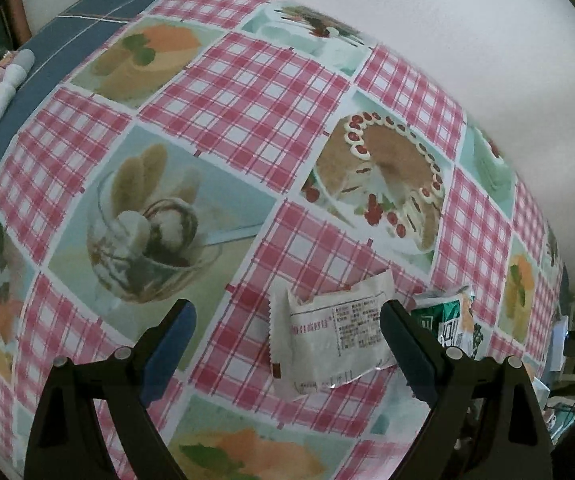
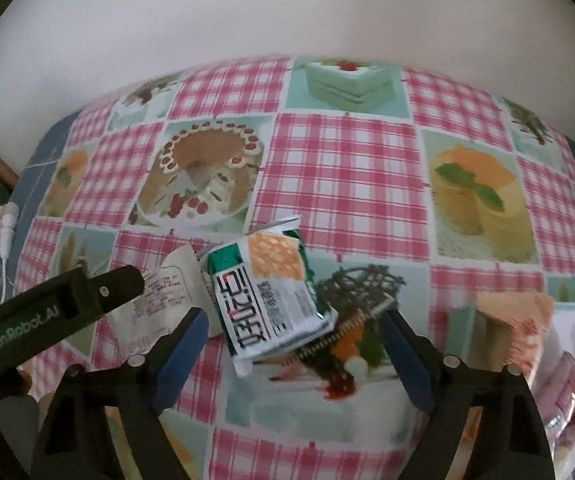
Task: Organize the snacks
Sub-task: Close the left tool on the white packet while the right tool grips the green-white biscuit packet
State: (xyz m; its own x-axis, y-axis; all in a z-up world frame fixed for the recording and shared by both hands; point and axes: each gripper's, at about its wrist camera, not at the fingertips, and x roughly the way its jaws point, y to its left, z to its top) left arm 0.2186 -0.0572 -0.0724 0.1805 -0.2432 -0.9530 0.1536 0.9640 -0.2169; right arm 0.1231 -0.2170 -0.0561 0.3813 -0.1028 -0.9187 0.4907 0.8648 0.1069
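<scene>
- The left wrist view shows the left gripper (image 1: 287, 328) with jaws wide above a white snack packet (image 1: 327, 336) lying flat on the tablecloth (image 1: 247, 92). The packet lies between the fingers, its right end close to the right finger; whether they touch cannot be told.
- Only a corner of the green snack packet (image 1: 453, 320) shows there, just behind that finger.
- The right wrist view shows the green snack packet (image 2: 271, 296) whole, lying between the wide jaws of the right gripper (image 2: 293, 336), no pad pressing on it. It sits just beside the white snack packet (image 2: 167, 292), which the left gripper's black arm (image 2: 55, 308) partly covers.
- Only the right view shows blurred orange-and-pink wrappers (image 2: 515, 320) at lower right.
- Only the left view shows clearly a white cable plug (image 1: 9, 80) on the blue border at the table's far left edge.
- Beyond both packets the cloth lies bare to the far edge, against a pale wall (image 2: 287, 12).
</scene>
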